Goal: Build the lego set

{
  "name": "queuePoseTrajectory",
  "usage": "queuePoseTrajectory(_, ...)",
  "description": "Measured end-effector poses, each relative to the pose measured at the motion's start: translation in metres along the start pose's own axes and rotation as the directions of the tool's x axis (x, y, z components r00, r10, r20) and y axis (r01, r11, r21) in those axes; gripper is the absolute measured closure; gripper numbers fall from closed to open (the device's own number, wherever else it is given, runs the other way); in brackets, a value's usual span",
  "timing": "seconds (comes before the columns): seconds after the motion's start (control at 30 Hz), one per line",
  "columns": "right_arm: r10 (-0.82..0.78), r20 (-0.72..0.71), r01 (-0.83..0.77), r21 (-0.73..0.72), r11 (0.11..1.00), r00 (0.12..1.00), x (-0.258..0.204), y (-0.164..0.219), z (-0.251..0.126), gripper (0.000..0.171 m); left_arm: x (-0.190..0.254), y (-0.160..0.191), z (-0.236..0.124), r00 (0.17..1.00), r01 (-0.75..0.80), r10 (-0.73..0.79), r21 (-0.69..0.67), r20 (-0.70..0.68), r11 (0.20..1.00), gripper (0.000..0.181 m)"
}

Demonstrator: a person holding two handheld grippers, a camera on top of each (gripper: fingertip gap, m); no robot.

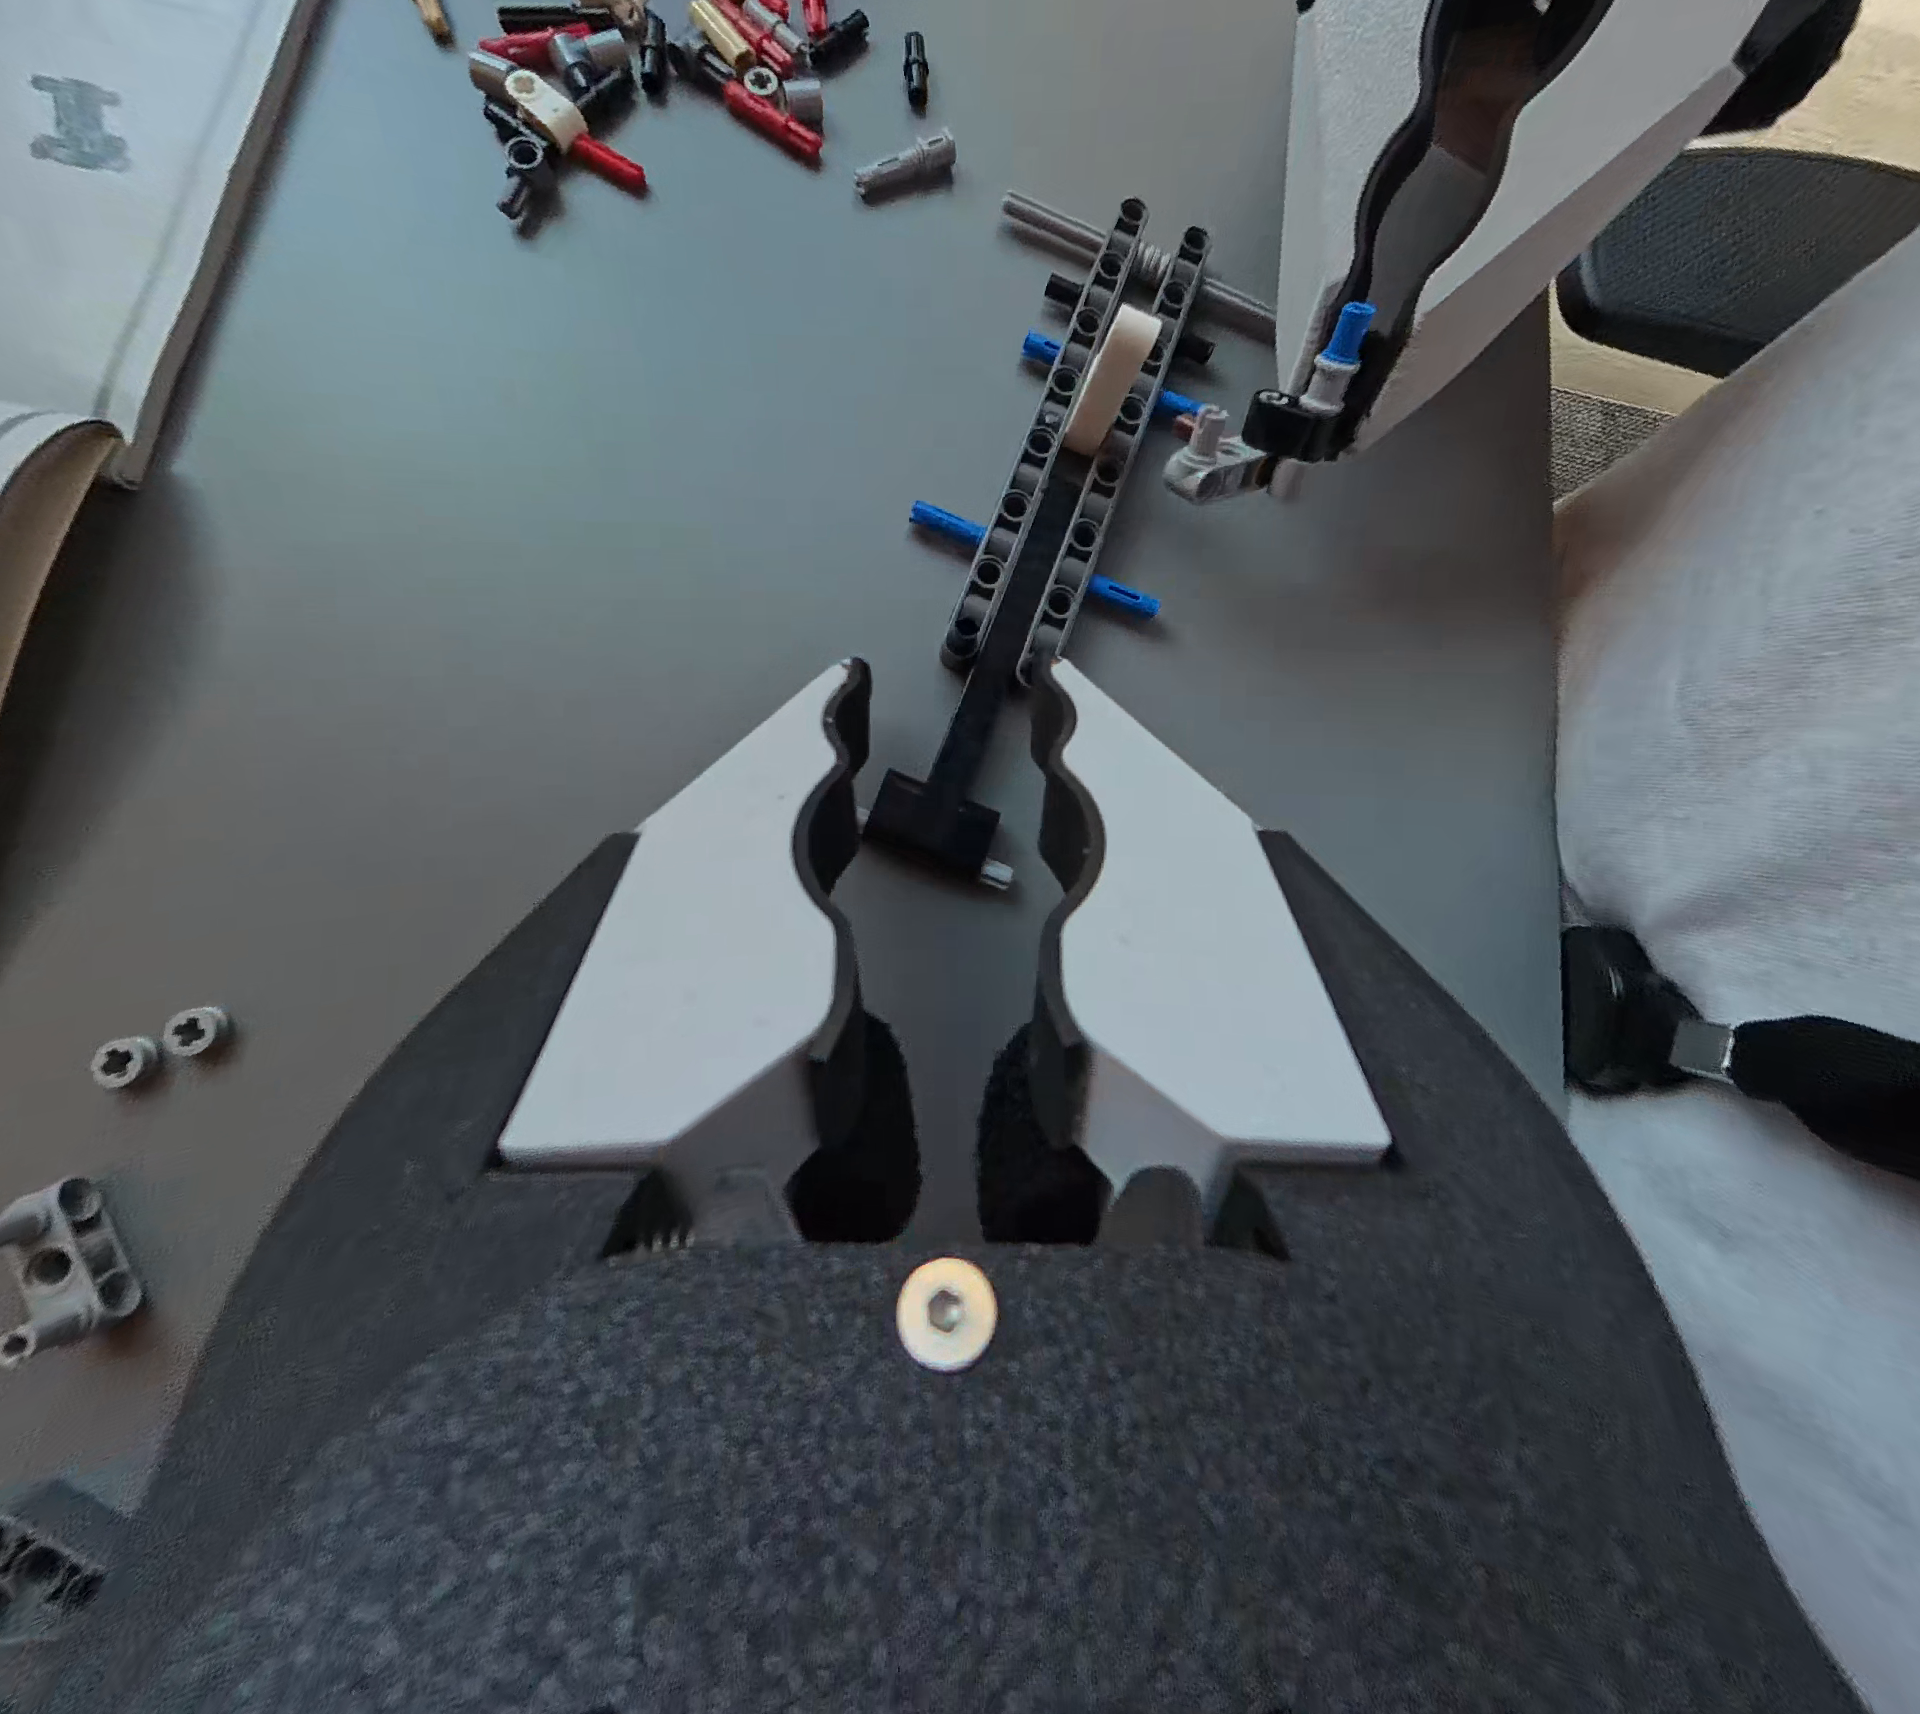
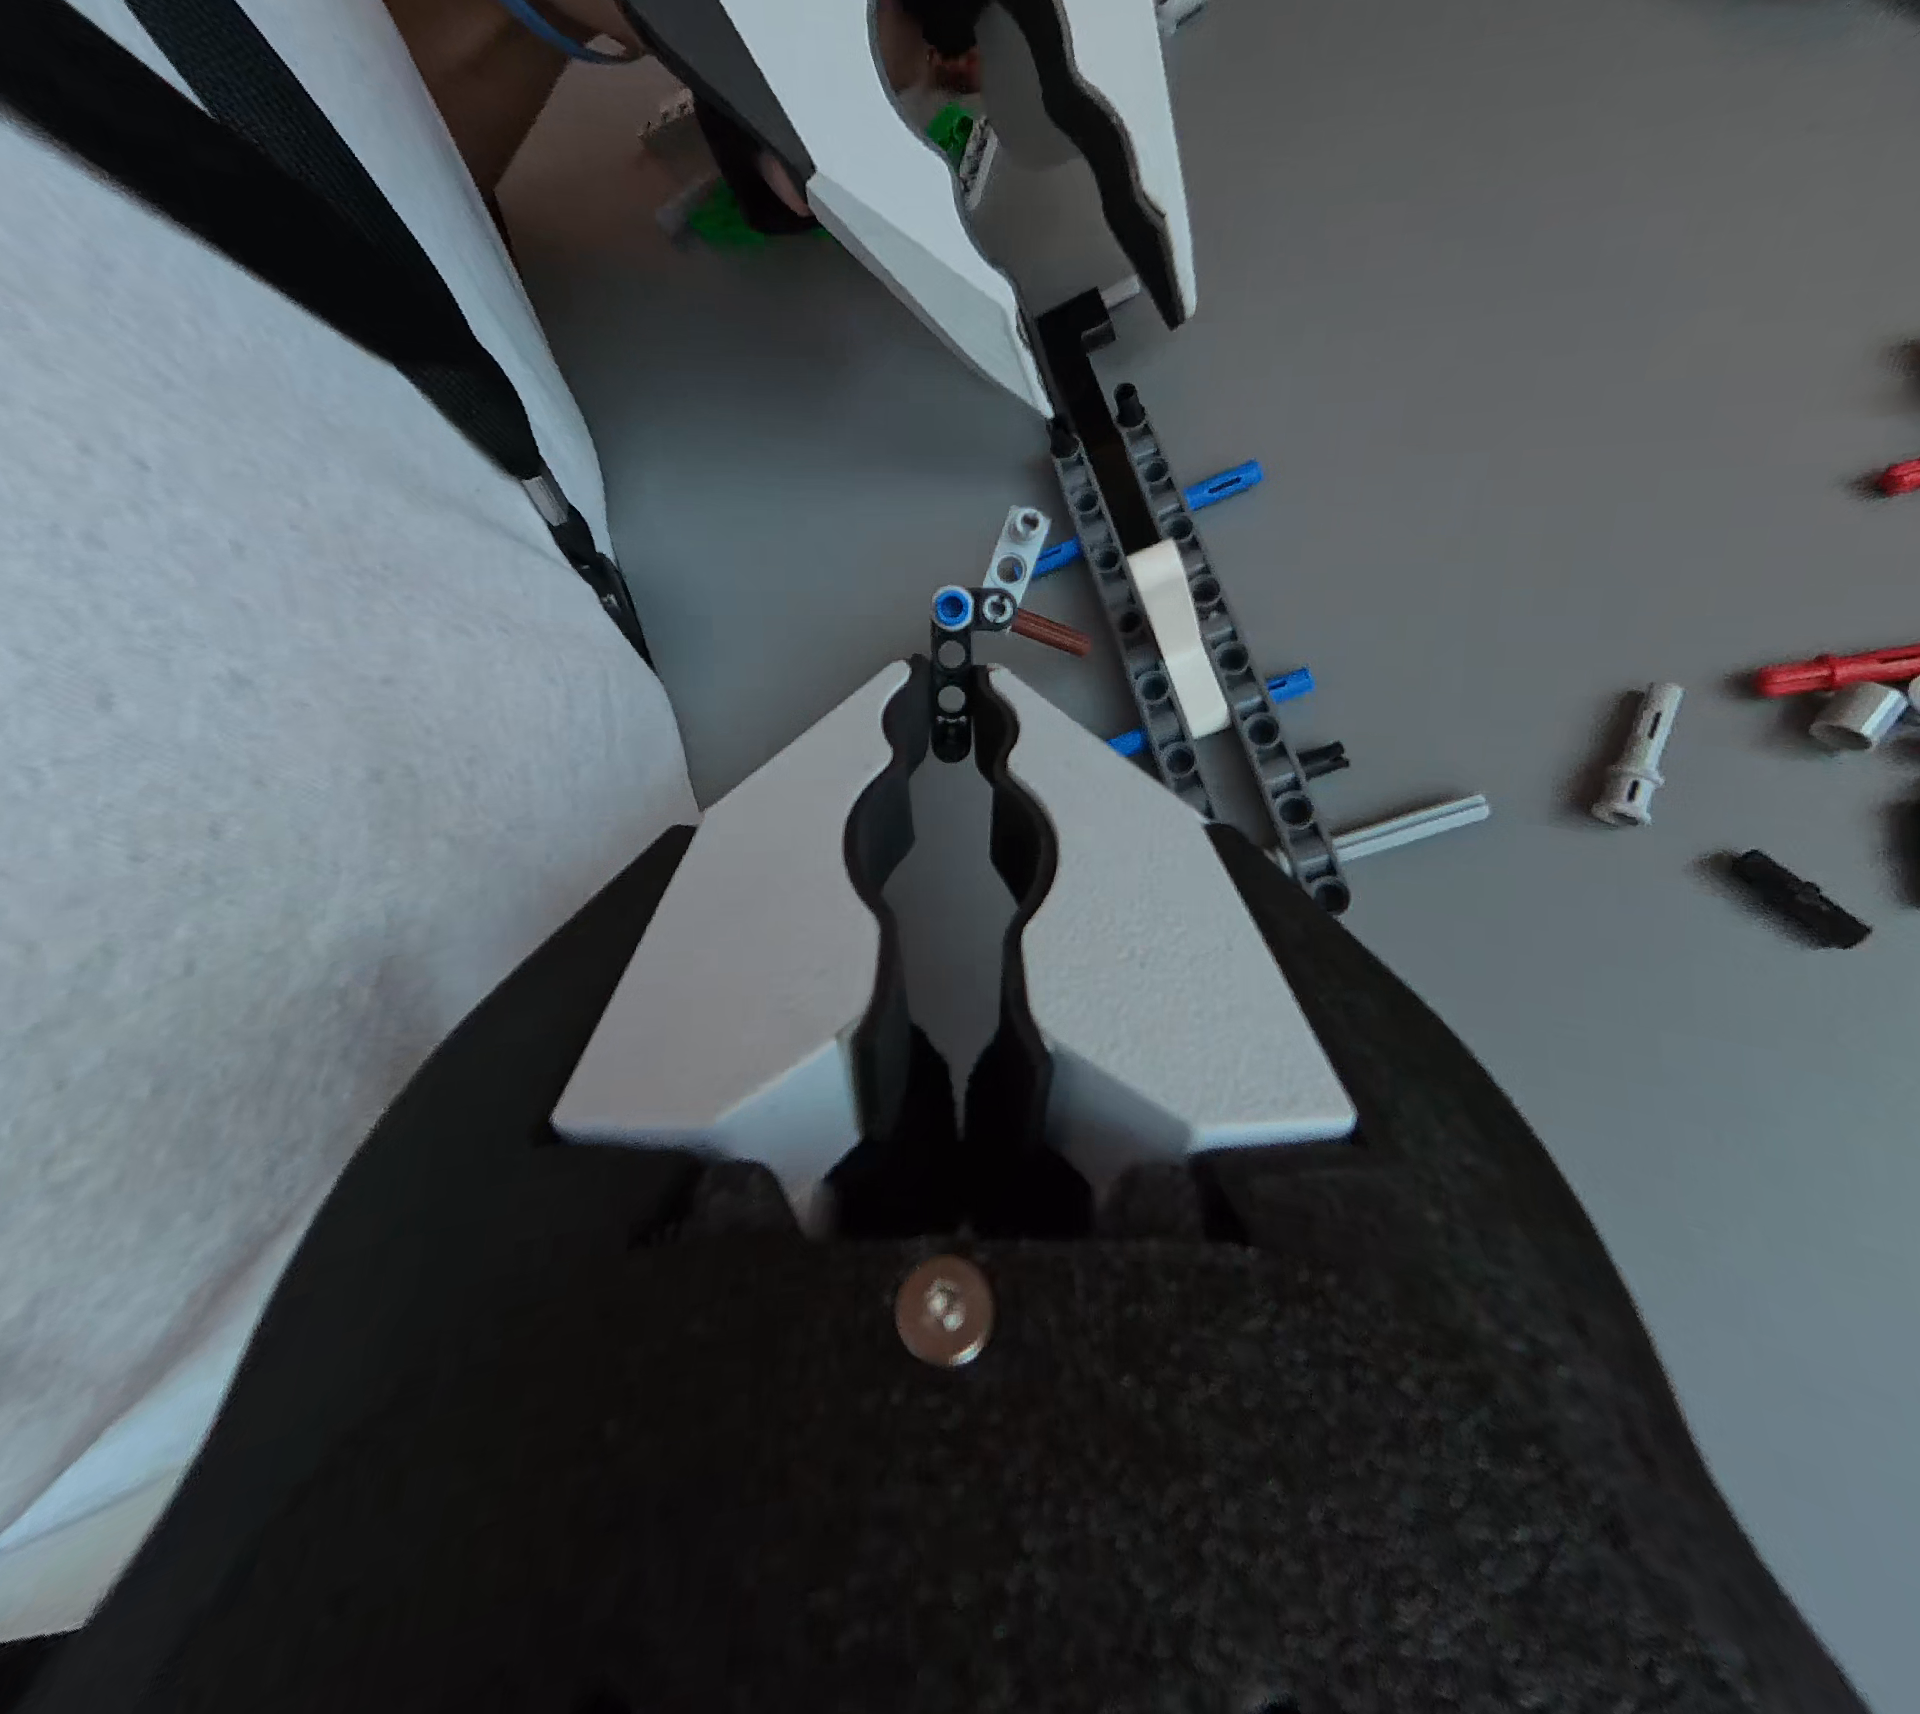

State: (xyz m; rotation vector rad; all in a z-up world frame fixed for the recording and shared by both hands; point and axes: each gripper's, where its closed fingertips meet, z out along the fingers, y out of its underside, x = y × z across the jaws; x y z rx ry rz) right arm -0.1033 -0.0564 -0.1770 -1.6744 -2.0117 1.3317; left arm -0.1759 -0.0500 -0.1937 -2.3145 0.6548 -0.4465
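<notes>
A long assembly (image 1: 1070, 459) of two dark grey holed beams with blue pins, a white piece and a black T-ended bar (image 1: 930, 817) lies on the grey table. My left gripper (image 1: 951, 677) is open, its jaws either side of the T end without gripping it. My right gripper (image 2: 953, 682) is shut on a small black beam (image 2: 951, 708) that carries a blue pin (image 2: 948, 606), a light grey link (image 2: 1013, 558) and a brown axle (image 2: 1049, 634). It holds this just beside the long assembly (image 2: 1174, 625). The right gripper (image 1: 1320, 428) also shows in the left wrist view.
A pile of red, black, grey and tan pins (image 1: 644, 54) lies far left. An open instruction booklet (image 1: 156, 106) lies along the left edge. Two grey bushes (image 1: 161, 1046) and a grey connector (image 1: 62, 1259) lie near left. A person's white clothing (image 1: 1714, 729) borders the table's edge. The tips of one gripper are about 8 cm away from the tips of the other.
</notes>
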Motion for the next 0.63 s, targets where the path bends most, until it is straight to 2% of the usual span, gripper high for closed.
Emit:
queuePoseTrajectory(0.03, -0.005, 0.009, 0.005, 0.007, 1.000, 1.000, 0.001, -0.002, -0.001, 0.168, 0.000, 0.002, 0.000, 1.000, 0.001, 0.000, -0.017, 0.009, 1.000, 0.164)
queuePoseTrajectory(0.13, -0.024, 0.022, 0.024, 0.011, 1.000, 0.999, 0.004, -0.006, -0.003, 0.168, -0.009, 0.008, 0.001, 0.996, 0.019, -0.014, -0.052, 0.093, 0.998, 0.180)
queuePoseTrajectory(0.3, -0.054, 0.054, 0.053, 0.014, 0.998, 0.997, 0.005, -0.010, -0.006, 0.168, -0.011, 0.015, 0.000, 0.982, 0.122, -0.112, -0.056, 0.151, 0.991, 0.181)
queuePoseTrajectory(0.37, -0.067, 0.059, 0.067, 0.009, 0.998, 0.996, 0.006, -0.009, -0.010, 0.168, -0.011, 0.010, -0.005, 0.978, 0.141, -0.137, -0.019, 0.155, 0.990, 0.181)
queuePoseTrajectory(0.43, -0.075, 0.050, 0.074, 0.015, 0.997, 0.996, 0.007, -0.010, -0.017, 0.168, -0.004, -0.003, -0.010, 0.986, 0.130, -0.134, 0.046, 0.095, 0.990, 0.167)
queuePoseTrajectory(0.5, -0.078, 0.039, 0.077, 0.028, 0.997, 0.996, 0.008, -0.010, -0.024, 0.168, 0.009, -0.014, -0.011, 0.999, 0.043, -0.044, 0.097, 0.008, 0.994, 0.153)
queuePoseTrajectory(0.63, -0.081, 0.029, 0.079, 0.050, 0.996, 0.996, 0.003, -0.006, -0.031, 0.168, 0.011, -0.002, 0.005, 0.993, -0.112, 0.112, -0.009, -0.035, 0.994, 0.148)
